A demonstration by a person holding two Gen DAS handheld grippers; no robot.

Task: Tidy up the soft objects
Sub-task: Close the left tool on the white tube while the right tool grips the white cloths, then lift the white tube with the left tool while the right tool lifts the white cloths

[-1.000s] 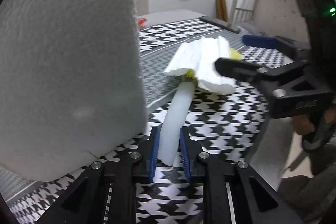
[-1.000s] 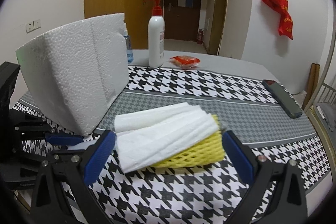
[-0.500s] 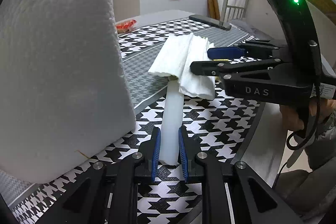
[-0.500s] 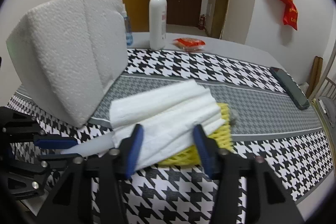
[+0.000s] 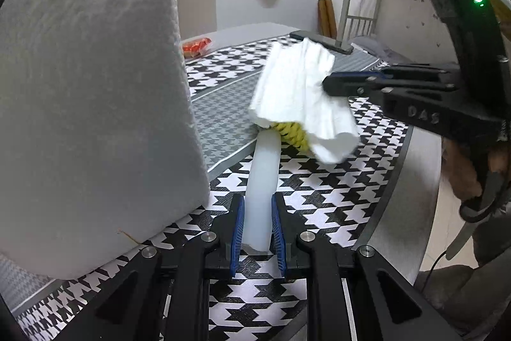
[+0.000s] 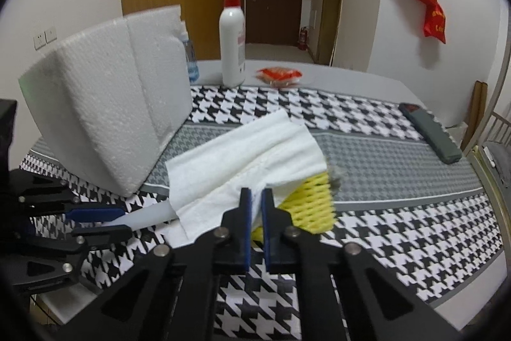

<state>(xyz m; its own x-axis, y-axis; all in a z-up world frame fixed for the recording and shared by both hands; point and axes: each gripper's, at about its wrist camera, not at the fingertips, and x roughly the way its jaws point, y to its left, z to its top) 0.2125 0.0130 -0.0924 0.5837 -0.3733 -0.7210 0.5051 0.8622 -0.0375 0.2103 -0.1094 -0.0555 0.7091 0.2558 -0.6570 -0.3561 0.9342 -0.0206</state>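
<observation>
My left gripper (image 5: 258, 213) is shut on the near end of a long white foam strip (image 5: 263, 174) that lies on the houndstooth table runner (image 5: 319, 200). My right gripper (image 6: 256, 197) is shut on a folded white cloth (image 6: 242, 162) and holds it lifted and tilted above a yellow foam net (image 6: 311, 203). In the left wrist view the cloth (image 5: 300, 95) hangs from the right gripper (image 5: 329, 82) over the net (image 5: 290, 131) at the strip's far end. The left gripper (image 6: 95, 221) shows at the left of the right wrist view.
A large white styrofoam block (image 5: 89, 104) stands at the left, close to the left gripper, also seen in the right wrist view (image 6: 108, 114). A pump bottle (image 6: 232, 50), a red packet (image 6: 279, 75) and a dark remote (image 6: 429, 136) lie further back.
My right gripper has closed on the white cloth and lifted it off the yellow net, tilting it. My left gripper has stayed shut on the foam strip.
</observation>
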